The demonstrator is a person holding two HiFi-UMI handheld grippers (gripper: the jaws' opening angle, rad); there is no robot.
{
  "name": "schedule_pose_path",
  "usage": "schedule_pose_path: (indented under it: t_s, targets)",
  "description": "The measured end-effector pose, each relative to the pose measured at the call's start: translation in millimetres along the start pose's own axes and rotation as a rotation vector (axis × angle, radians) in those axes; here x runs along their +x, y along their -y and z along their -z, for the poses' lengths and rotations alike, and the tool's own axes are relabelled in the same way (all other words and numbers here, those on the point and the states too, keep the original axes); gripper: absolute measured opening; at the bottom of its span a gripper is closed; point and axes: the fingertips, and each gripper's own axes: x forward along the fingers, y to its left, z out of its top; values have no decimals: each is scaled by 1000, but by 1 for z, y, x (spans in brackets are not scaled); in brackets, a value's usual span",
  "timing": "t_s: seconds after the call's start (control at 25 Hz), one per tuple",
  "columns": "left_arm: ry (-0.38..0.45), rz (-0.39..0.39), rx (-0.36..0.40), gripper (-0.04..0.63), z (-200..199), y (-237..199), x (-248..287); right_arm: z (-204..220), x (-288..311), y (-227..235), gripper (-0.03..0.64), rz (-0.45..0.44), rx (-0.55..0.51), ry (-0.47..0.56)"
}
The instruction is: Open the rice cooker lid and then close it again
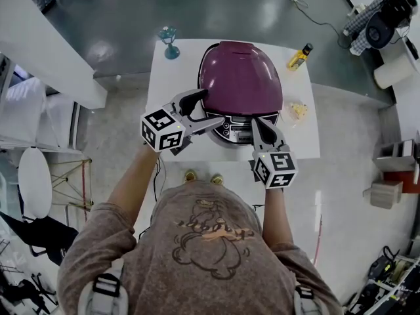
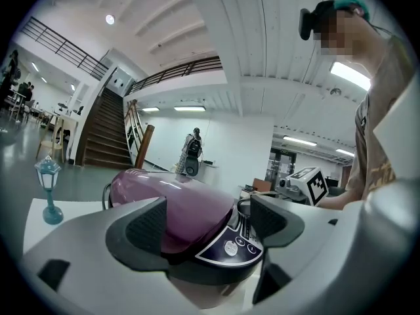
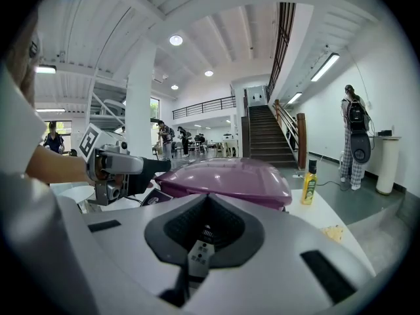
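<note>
The floor (image 1: 118,18) is grey and glossy, and it reflects light at 11 o'clock of the head view. A white table (image 1: 172,77) stands in the middle, and a round white table (image 1: 34,182) is at 9 o'clock.

In the right gripper view a dark staircase (image 3: 269,133) rises at 3 o'clock, near the middle. A white column (image 3: 139,104) stands at 10 o'clock. A round ceiling lamp (image 3: 175,40) shines at 12 o'clock and a strip light (image 3: 326,66) at 2 o'clock.

In the left gripper view a balcony railing (image 2: 184,73) crosses at 12 o'clock, above a white wall (image 2: 236,143).
</note>
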Motion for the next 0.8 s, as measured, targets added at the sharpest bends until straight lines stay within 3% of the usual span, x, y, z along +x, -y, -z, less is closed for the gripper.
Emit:
schedule_pose_path:
  t_s: [0.8]
  targets:
    - [2, 5, -45, 393, 9, -3, 1, 0, 0, 1, 3, -10, 19, -9]
